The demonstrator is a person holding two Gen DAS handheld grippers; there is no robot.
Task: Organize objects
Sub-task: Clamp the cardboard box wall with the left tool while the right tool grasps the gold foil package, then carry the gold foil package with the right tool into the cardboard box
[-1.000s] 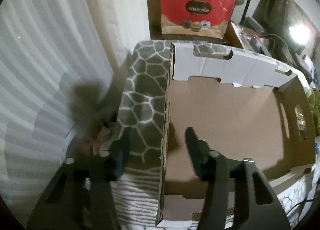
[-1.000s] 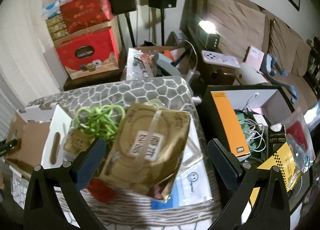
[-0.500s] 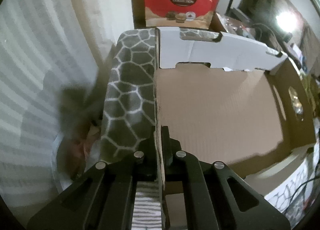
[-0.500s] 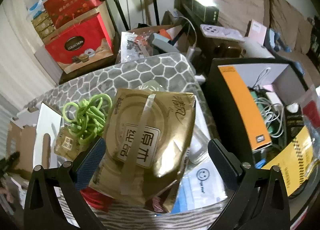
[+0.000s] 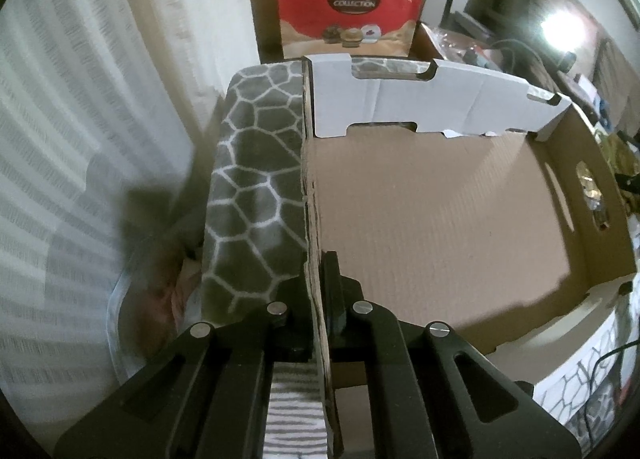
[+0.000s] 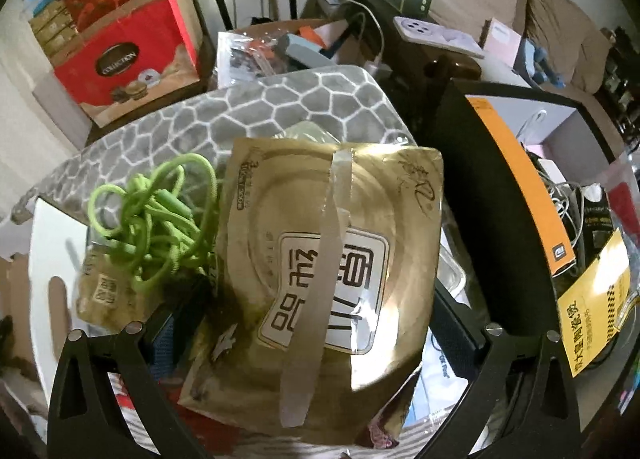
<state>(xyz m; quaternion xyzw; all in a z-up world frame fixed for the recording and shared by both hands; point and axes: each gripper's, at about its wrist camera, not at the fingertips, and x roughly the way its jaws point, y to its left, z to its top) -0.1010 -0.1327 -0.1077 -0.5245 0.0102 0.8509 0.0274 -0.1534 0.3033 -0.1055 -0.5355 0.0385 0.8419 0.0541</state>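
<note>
In the left wrist view an empty open cardboard box (image 5: 432,215) lies on a grey honeycomb-patterned cloth (image 5: 256,179). My left gripper (image 5: 316,295) is shut on the box's left wall, one finger on each side. In the right wrist view my right gripper (image 6: 304,323) is open, its fingers on either side of a gold foil bag (image 6: 320,275) with a taped label. A tangle of green cord (image 6: 160,219) lies just left of the bag, over a small tan packet (image 6: 100,291).
A red gift box (image 5: 352,7) stands behind the cardboard box and also shows in the right wrist view (image 6: 124,59). A black bin with an orange box and cables (image 6: 532,187) stands to the right. A yellow packet (image 6: 596,299) lies at far right. A curtain (image 5: 80,139) hangs left.
My left gripper closed from open onto the cardboard box's left wall. My right gripper moved down closer to the gold foil bag, still open.
</note>
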